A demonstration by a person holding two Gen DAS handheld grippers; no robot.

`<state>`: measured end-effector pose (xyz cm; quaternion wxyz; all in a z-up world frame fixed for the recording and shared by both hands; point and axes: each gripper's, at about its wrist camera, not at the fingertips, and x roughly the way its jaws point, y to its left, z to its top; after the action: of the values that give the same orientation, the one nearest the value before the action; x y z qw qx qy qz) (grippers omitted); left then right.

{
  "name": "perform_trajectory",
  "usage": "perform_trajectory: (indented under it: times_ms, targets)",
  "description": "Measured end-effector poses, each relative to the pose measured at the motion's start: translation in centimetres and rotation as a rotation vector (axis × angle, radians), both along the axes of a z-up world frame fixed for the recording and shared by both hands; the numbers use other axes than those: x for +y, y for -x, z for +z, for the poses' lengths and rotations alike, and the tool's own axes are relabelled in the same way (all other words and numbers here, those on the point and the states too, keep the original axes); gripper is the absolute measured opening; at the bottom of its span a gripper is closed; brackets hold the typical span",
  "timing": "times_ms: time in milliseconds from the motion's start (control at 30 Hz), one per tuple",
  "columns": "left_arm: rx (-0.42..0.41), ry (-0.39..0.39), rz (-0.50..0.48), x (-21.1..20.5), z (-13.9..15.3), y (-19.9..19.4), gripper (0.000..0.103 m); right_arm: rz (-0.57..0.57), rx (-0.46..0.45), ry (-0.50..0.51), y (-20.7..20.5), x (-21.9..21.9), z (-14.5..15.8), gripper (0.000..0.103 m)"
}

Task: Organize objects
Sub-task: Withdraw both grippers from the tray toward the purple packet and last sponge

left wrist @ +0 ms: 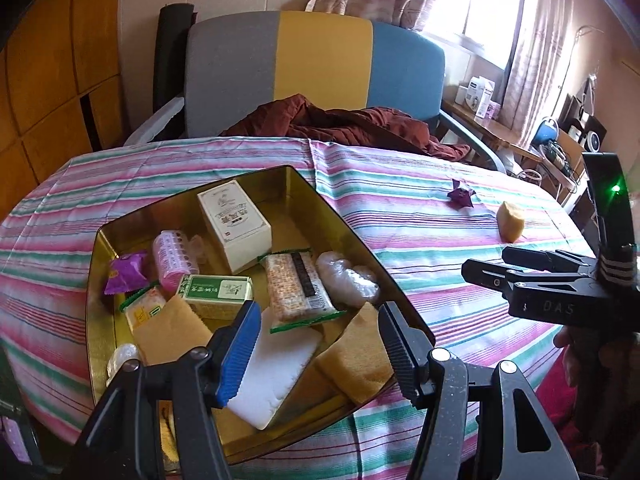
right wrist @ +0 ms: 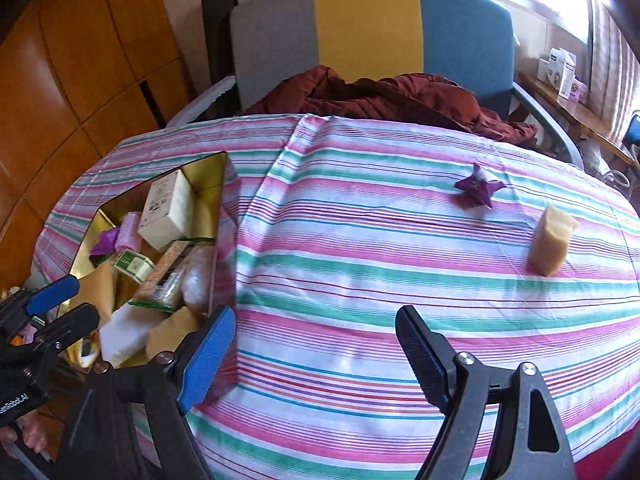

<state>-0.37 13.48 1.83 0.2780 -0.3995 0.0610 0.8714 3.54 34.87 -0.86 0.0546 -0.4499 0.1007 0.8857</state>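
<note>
Right wrist view: striped tablecloth (right wrist: 360, 240), tricolour chair (right wrist: 368, 28) behind.

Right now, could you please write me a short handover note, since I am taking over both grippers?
Left gripper: open, empty, over the near end of the gold tin.
Right gripper: open, empty, above bare striped tablecloth.
Done: boxes, snack packets and sponges already lie in the tin.
Left: the purple wrapped piece and the tan sponge block sit apart on the cloth, outside the tin; probably the right gripper's next picks.
</note>
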Motion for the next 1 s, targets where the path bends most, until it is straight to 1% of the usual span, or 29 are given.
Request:
perform_trajectory:
  times_ms: [233, 467, 767, 900, 1000]
  targets:
    - [0.005, 0.013, -0.033, 1.3, 0.2, -0.2, 0.062, -0.037, -0.012, -0.019, 0.0, 1.9, -0.1, 0.084]
    - [0.020, 0.018, -0.072, 3.0, 0.8, -0.1, 0.062, -0.084, -0.036, -0.058, 0.2, 4.6, -0.1, 0.084]
    - [0.018, 0.027, -0.127, 5.5, 0.8, 0.1, 0.062, -0.202, -0.085, 0.002, -0.3, 9.7, -1.3, 0.084]
    - [0.014, 0.032, -0.148, 6.5, 0.6, 0.1, 0.062, -0.239, -0.106, -0.010, -0.5, 11.5, -1.6, 0.084]
    - [0.014, 0.038, -0.162, 7.2, 0.6, 0.1, 0.062, -0.282, -0.105, -0.023, -0.8, 13.4, -1.2, 0.084]
